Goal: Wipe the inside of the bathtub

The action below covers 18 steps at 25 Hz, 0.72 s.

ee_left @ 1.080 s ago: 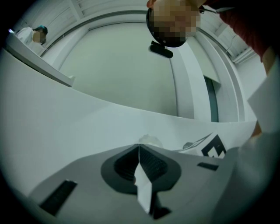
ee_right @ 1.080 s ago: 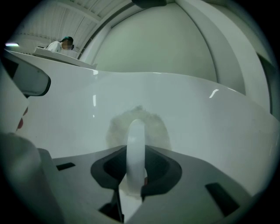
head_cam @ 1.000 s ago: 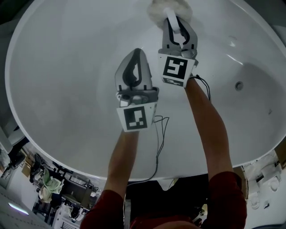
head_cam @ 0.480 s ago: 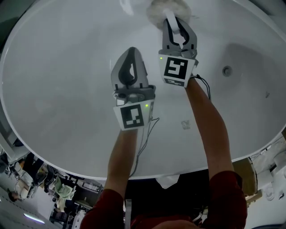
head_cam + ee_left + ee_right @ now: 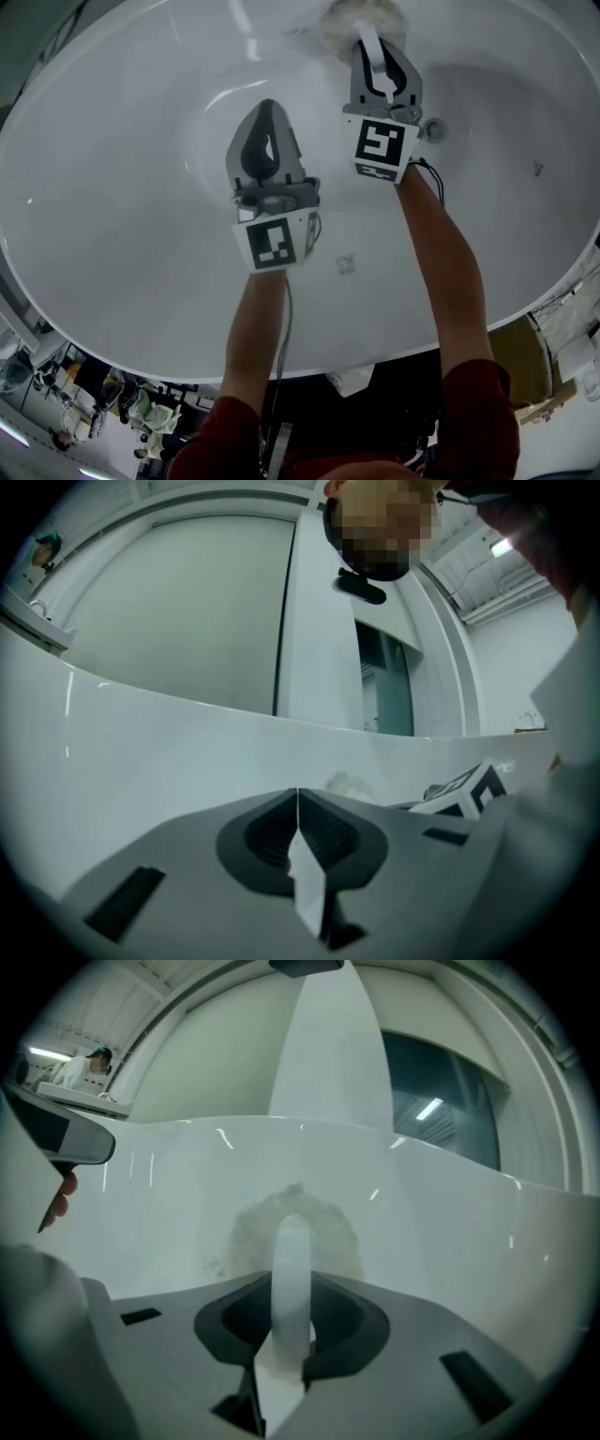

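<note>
The glossy white oval bathtub [image 5: 122, 187] fills the frame. At top centre, the right gripper [image 5: 378, 66] is clamped on the smooth white handle [image 5: 291, 1269] of a fluffy round off-white scrubbing pad [image 5: 361, 14], seemingly pressed against the curved wall. The left gripper [image 5: 266, 112], jaws together on nothing, hovers to its left.

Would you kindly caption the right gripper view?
Right gripper holds a scrubber against the tub wall.
</note>
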{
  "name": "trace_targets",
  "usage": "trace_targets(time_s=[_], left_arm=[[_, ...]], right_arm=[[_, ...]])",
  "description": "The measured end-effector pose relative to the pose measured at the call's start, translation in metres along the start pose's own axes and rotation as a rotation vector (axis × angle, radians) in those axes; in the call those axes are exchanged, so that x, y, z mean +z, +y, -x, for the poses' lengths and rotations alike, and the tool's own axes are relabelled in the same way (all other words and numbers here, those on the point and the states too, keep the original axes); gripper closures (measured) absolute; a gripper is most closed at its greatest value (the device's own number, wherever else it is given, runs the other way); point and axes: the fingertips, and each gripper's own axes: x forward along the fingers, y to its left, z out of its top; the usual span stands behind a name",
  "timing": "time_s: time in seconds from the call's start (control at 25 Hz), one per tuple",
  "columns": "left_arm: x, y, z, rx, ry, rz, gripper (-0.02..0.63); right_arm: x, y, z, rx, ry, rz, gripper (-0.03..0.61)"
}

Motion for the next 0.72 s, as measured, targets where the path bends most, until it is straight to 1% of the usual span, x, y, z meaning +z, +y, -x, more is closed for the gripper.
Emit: trace_targets(time_s=[0.08,0.16,0.32,0.4,0.52,0.56,0.64,0.72], left_arm=[[-0.002,-0.025,-0.009,-0.02,0.001,0.005,0.597],[-0.003,-0.048,-0.016,-0.04,0.0,-0.008,0.597],[0.001,-0.088,-0.032,-0.076,-0.007,-0.009,0.597],[0.002,-0.105,-0.038,-0.095,-0.009,-0.023,0.597],[0.004,-0.131,-0.048,-0.122,-0.009,-0.02,0.597],[0.004,-0.138,-0.05,-0.132,-0.013,-0.03,0.597],[0.003,-0.147,-0.055,-0.149,-0.022,-0.058,0.597],[0.003,-0.152,-0.06,-0.16,-0.024,-0.063,0.597]], right_arm=[[-0.012,-0.034,0.004,-0.031,0.013,0.0,0.486],[-0.022,-0.062,0.008,-0.048,0.021,0.009,0.486],[-0.034,-0.105,0.014,-0.072,0.029,0.022,0.486],[-0.041,-0.132,0.017,-0.111,0.046,-0.008,0.486],[-0.061,-0.182,0.029,-0.198,0.091,-0.074,0.486],[-0.068,-0.195,0.033,-0.219,0.104,-0.085,0.486],[-0.077,-0.212,0.039,-0.243,0.122,-0.099,0.486],[-0.081,-0.22,0.042,-0.263,0.13,-0.119,0.486]])
